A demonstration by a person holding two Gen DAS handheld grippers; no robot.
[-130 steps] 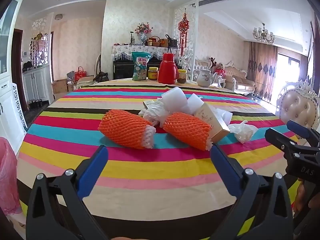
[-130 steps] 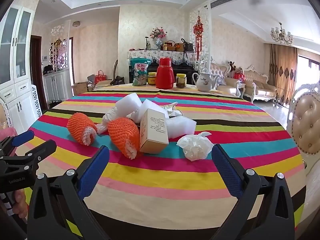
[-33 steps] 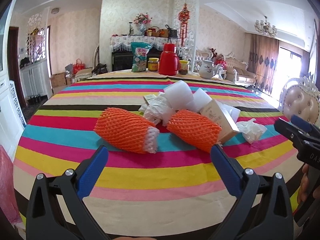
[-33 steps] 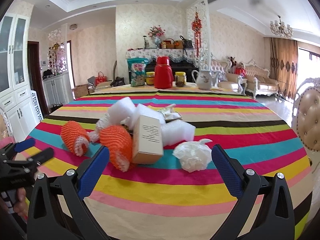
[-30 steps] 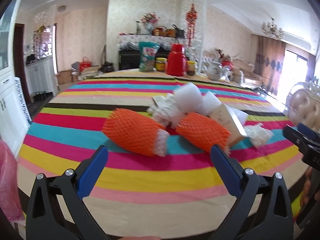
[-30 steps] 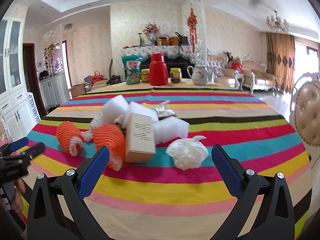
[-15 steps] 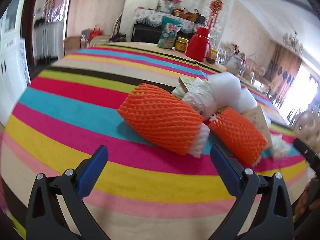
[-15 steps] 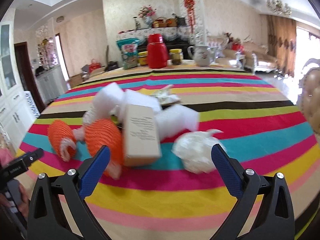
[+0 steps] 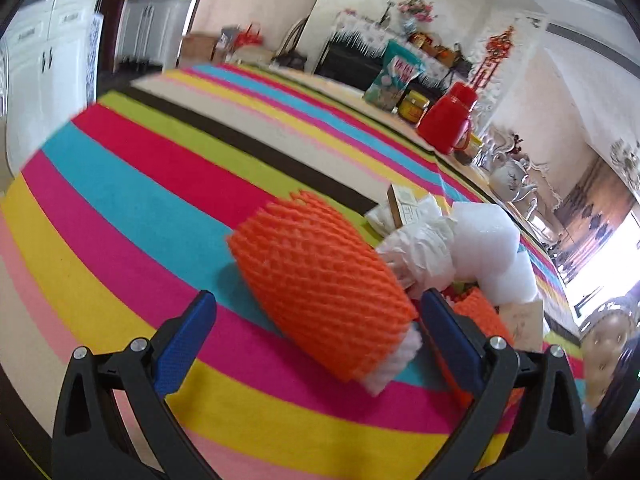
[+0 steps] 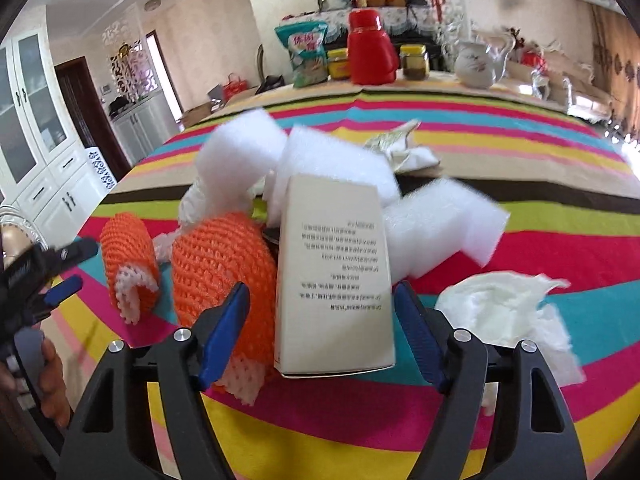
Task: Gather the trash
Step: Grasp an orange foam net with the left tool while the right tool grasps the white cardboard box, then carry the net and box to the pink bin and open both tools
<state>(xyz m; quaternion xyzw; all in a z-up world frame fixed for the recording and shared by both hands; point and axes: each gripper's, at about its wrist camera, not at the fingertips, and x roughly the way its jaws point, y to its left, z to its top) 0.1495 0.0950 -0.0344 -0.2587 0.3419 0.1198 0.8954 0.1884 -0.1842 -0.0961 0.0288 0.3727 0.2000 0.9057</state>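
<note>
A pile of trash lies on the striped tablecloth (image 9: pixel 140 200). My left gripper (image 9: pixel 316 308) is open, its jaws on either side of an orange foam net sleeve (image 9: pixel 320 284). My right gripper (image 10: pixel 322 300) is open, its jaws on either side of a beige cardboard box (image 10: pixel 336 272). A second orange net sleeve (image 10: pixel 224 264) lies left of the box. White foam pieces (image 10: pixel 332 160), crumpled white paper (image 9: pixel 424 236) and a crumpled white tissue (image 10: pixel 504 304) lie around them. The left gripper also shows at the left of the right wrist view (image 10: pixel 60 268).
At the table's far edge stand a red thermos (image 10: pixel 370 48), a snack bag (image 10: pixel 306 54), two jars (image 10: pixel 414 62) and a white teapot (image 10: pixel 478 62). White cabinets (image 10: pixel 36 152) stand at the left. A padded chair (image 9: pixel 612 340) is at the right.
Both grippers have moved forward and down to the pile. The left now straddles the near orange sleeve, and the right now straddles the box with its jaws closer together.
</note>
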